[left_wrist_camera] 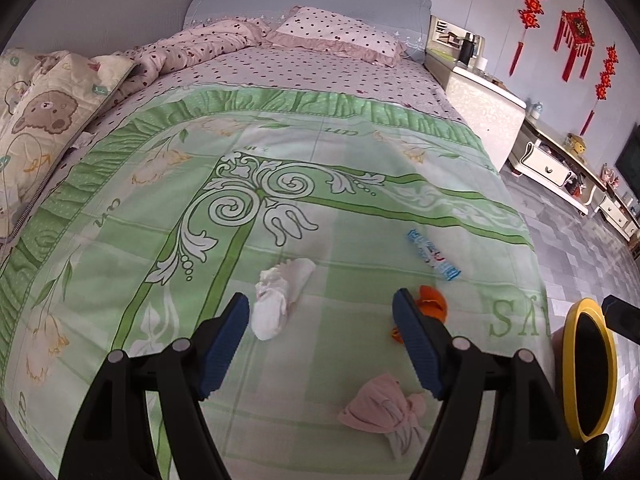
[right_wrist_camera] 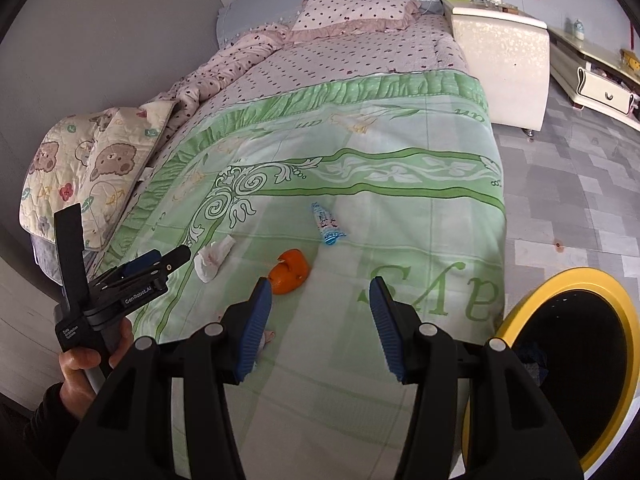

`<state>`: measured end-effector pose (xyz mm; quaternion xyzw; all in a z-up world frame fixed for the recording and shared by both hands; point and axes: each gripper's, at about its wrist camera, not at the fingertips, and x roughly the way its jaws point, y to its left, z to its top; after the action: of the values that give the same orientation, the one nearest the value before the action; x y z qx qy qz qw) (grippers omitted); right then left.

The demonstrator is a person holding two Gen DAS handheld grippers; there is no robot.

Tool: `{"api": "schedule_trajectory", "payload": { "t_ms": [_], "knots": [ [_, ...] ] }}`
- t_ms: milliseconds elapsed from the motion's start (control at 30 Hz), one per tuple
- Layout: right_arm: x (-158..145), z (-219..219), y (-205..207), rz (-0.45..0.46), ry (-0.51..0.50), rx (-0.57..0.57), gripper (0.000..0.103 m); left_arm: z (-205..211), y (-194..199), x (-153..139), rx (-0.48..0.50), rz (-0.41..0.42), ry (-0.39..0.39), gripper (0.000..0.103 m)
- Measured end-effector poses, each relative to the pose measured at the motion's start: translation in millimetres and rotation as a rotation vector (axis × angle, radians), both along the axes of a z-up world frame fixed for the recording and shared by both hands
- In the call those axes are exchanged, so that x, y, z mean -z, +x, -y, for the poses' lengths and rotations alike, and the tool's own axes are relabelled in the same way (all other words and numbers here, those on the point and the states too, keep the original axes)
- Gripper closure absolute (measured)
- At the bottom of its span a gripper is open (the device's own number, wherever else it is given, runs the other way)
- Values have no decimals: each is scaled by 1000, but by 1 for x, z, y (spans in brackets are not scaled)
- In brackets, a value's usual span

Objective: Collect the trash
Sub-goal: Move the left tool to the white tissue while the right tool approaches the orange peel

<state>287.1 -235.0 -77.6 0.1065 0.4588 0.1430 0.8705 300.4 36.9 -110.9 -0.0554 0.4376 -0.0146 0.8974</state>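
My left gripper (left_wrist_camera: 320, 344) hangs over the foot of a bed, its ribbed blue fingers (left_wrist_camera: 224, 352) spread wide and holding nothing. My right gripper (right_wrist_camera: 320, 320) is likewise open and empty. Nearest, below my left fingers, lies a crumpled pink cloth wad (left_wrist_camera: 380, 404). Just beyond are a twisted white tissue (left_wrist_camera: 280, 300), an orange peel (left_wrist_camera: 430, 304) curled beside my left gripper's right finger, and further on a flat blue-and-white wrapper (left_wrist_camera: 432, 255). All rest on a smooth green floral bedspread (left_wrist_camera: 200, 200). At the bed's right edge stands a bin with a round yellow rim (right_wrist_camera: 520, 312) and a dark inside. Further back are spotted pink bedding, a pillow (left_wrist_camera: 340, 32), a white bedside cabinet (left_wrist_camera: 480, 104) and grey floor tiles (left_wrist_camera: 568, 240).
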Motion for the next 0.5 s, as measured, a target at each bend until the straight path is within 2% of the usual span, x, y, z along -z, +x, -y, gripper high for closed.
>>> {"api": "schedule_trajectory", "payload": {
  "t_ms": [500],
  "knots": [
    [71, -73, 63, -138, 23, -99, 55, -44, 32, 53, -61, -86, 28, 32]
  ]
}}
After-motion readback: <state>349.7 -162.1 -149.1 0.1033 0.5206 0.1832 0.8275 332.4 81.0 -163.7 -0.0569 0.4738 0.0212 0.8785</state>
